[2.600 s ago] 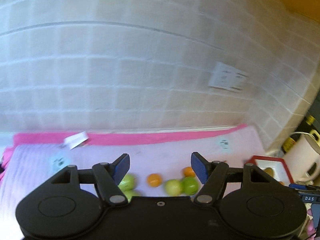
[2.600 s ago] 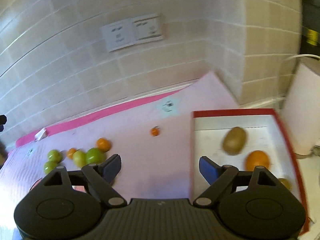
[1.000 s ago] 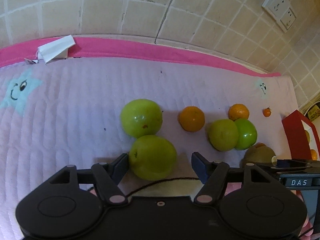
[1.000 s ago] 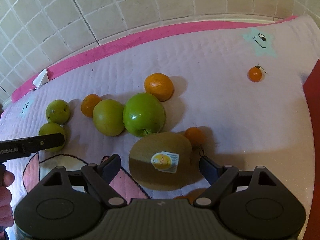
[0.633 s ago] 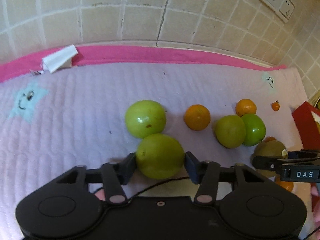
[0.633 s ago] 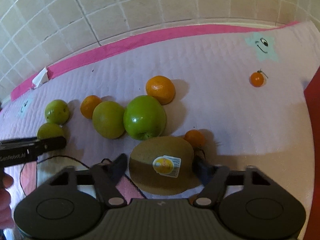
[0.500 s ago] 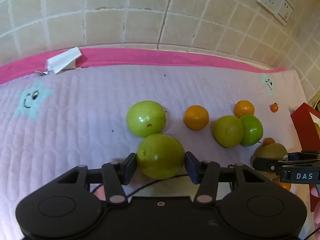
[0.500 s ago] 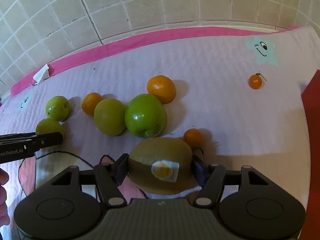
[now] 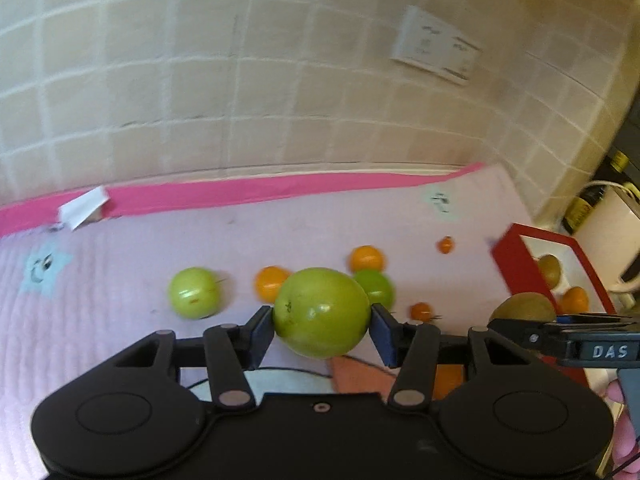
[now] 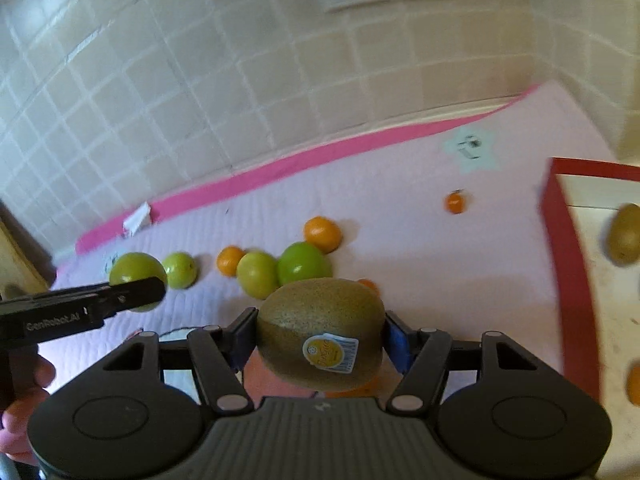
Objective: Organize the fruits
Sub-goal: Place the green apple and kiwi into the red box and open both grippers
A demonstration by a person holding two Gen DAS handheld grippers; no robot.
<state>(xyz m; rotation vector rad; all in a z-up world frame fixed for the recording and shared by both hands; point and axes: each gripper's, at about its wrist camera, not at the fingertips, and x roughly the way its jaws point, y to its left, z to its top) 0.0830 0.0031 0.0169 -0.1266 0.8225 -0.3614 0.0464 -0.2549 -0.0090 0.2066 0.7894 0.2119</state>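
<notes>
Holding a green apple in your left gripper, you have both blue pads pressed on its sides, jaws partly closed around it, at lower centre of the left wrist view. The apple hangs clear above the pink quilted mat. Your right gripper is clamped the same way on a kiwi with a yellow sticker, lower centre of the right wrist view, also off the mat.

Loose fruit on the mat, right wrist view:
- second green apple, left of centre
- small orange just beside a yellow-green apple
- darker green apple touching the yellow-green one
- larger orange just behind it
- tiny orange fruit alone, well apart, toward the right

A red-rimmed tray sits at the right edge, with another kiwi inside. The tiled wall fills the upper frame; a double socket shows upper right in the left wrist view. Both frames are motion-blurred.
</notes>
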